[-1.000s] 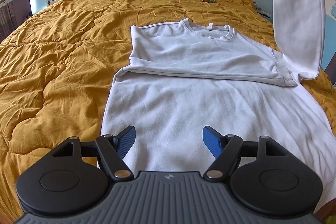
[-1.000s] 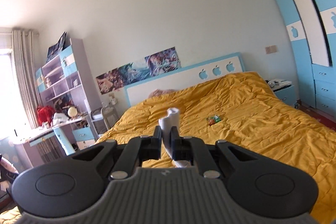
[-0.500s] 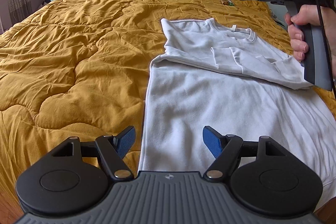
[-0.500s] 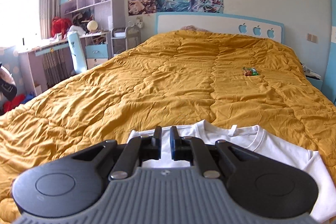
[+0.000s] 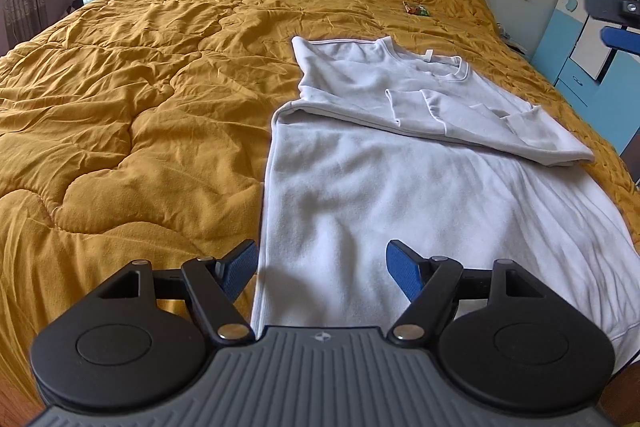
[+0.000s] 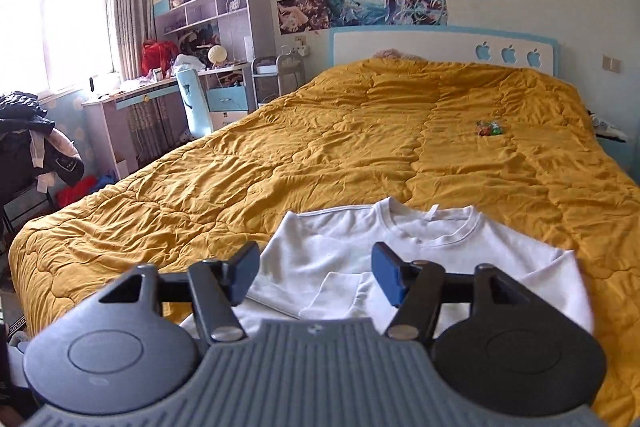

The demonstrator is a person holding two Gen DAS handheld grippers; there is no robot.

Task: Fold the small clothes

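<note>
A white long-sleeved sweatshirt (image 5: pixel 420 195) lies flat on the mustard quilt (image 5: pixel 140 87), collar away from me, both sleeves folded across its chest (image 5: pixel 432 107). My left gripper (image 5: pixel 322 267) is open and empty, hovering over the shirt's lower left part near the hem. My right gripper (image 6: pixel 316 275) is open and empty above the shirt's chest (image 6: pixel 332 251); its blue pad also shows at the right edge of the left wrist view (image 5: pixel 622 41).
A small colourful wrapper (image 5: pixel 416 9) lies on the quilt beyond the collar. The apple-cutout headboard (image 6: pixel 440 47) stands at the far end. A desk with shelves and a light blue chair (image 6: pixel 196 99) stand left of the bed. Blue wardrobe doors (image 5: pixel 584 27) stand at the right.
My right gripper carried the right sleeve down across the chest, let it go and opened, then drew back to the right. My left gripper stayed open over the hem.
</note>
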